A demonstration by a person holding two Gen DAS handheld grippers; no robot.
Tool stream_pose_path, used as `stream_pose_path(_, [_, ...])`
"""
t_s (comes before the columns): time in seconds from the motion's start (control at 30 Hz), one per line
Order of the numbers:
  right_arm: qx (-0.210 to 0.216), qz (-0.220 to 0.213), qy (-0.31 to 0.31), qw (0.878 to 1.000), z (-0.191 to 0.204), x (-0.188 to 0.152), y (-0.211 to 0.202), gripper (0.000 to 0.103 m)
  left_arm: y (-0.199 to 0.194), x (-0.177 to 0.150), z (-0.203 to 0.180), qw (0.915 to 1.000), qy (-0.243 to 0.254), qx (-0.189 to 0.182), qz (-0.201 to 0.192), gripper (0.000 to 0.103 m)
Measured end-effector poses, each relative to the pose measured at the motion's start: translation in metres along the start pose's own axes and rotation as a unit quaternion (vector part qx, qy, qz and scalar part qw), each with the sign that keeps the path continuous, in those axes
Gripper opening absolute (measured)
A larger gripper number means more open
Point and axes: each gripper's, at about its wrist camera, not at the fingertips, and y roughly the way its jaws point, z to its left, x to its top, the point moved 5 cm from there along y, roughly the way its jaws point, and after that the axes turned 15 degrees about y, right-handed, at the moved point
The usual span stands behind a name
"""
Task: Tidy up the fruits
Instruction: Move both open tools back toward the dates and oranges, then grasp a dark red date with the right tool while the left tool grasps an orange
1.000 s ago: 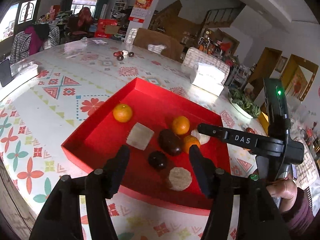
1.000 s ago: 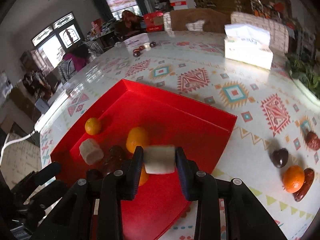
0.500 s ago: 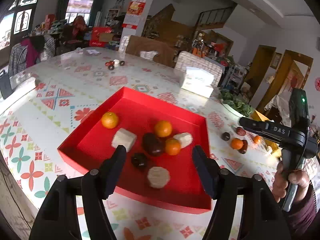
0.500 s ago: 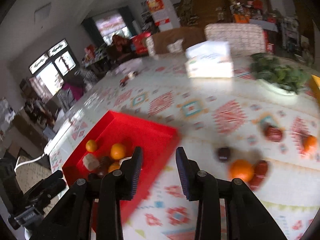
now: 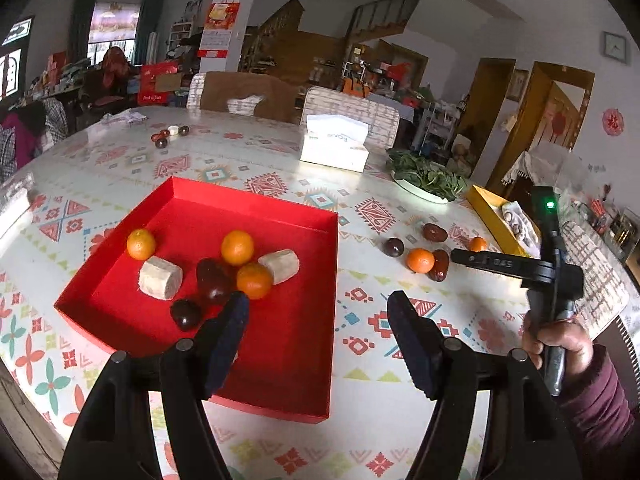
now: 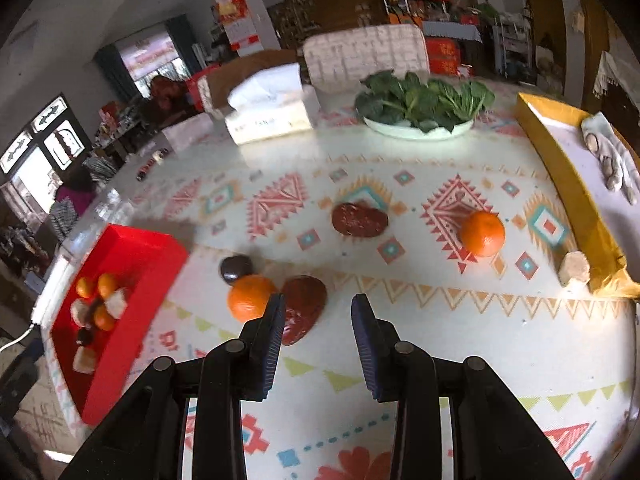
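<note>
Left wrist view: red tray (image 5: 296, 360) holds oranges (image 5: 237, 247), both grippers (image 5: 316, 320) (image 6: 318, 320) spread wide, gripping nothing.

Bare tablecloth (image 6: 400, 344) lies ahead of the right claw (image 6: 318, 320), dark fruit (image 6: 302, 308) crowding its left finger.

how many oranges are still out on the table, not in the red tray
2: one round orange beside the dark red fruit near the right gripper's fingers, another round orange farther right toward the yellow box.
</note>
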Motion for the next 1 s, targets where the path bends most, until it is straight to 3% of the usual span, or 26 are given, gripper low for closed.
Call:
stream_pose_path(0.23, [0.007, 0.016, -0.005, 1.000, 0.005, -0.001, 0.022, 0.038, 0.007, 0.004, -0.013, 0.9999, 0.011, 0.003, 0.008, 0.071])
stream_pose_path(0.6, [-0.014, 0.016, -0.004, 1.000, -0.002, -0.003, 0.033, 0.038, 0.033, 0.015, -0.053, 0.9981, 0.049, -0.030, 0.023, 0.071])
stream_pose_path(0.73, [0.003, 0.018, 0.007, 1.000, -0.004, -0.003, 0.029, 0.033, 0.044, 0.023, -0.060, 0.9975, 0.047, -0.046, 0.026, 0.071])
stream_pose_path(0.9, [0.010, 0.014, 0.027, 1.000, -0.012, 0.000, 0.024, 0.033, 0.069, 0.036, -0.077, 0.9961, 0.065, -0.052, 0.031, 0.071])
stream_pose_path(1.0, [0.014, 0.000, 0.041, 0.999, -0.019, 0.006, 0.015, 0.033, 0.098, 0.043, -0.099, 0.9919, 0.090, -0.077, 0.045, 0.071])
